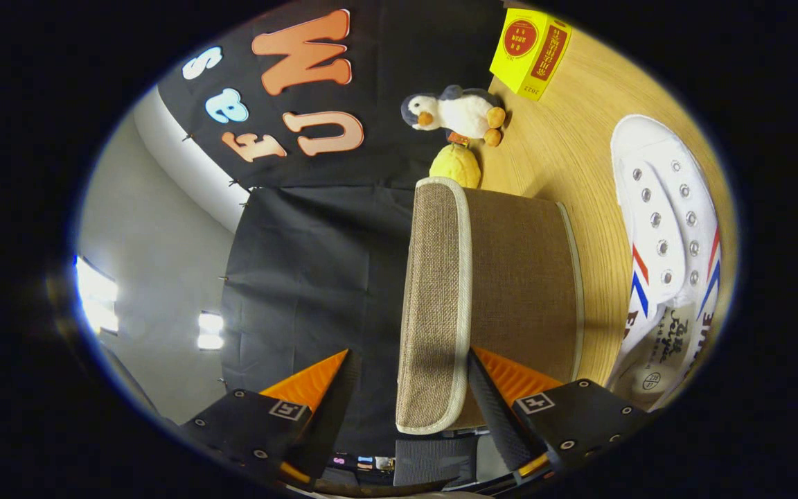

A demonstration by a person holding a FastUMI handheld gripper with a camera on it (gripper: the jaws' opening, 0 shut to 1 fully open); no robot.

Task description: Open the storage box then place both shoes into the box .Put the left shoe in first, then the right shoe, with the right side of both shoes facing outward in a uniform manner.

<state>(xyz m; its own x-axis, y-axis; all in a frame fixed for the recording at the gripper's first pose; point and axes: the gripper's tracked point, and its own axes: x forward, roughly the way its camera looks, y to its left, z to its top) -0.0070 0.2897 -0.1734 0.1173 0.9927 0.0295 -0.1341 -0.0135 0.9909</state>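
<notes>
- The gripper (409, 388) has its fingers spread apart, one on each side of the lid's near edge; one finger (492, 405) lies against the lid's outer side, the other stands clear of it, so the lid is not clamped.
- The brown woven-fabric storage box (520, 284) with pale trim rests on the light wooden table (565, 152); the view is rolled sideways, so the tabletop stands upright at 3 o'clock.
- The box's brown fabric lid (433, 305), edged in pale binding, runs from between the fingers toward 12 o'clock.
- A white canvas lace-up shoe (669, 235) with red and blue side stripes lies on the table at 3 o'clock of the box, just beside it.
- A small plush penguin (458, 114) sits beyond the box at 12 o'clock, with a yellow fuzzy ball (456, 166) touching the box's far end.
- A yellow cardboard carton (530, 52) stands farther off at 1 o'clock.
</notes>
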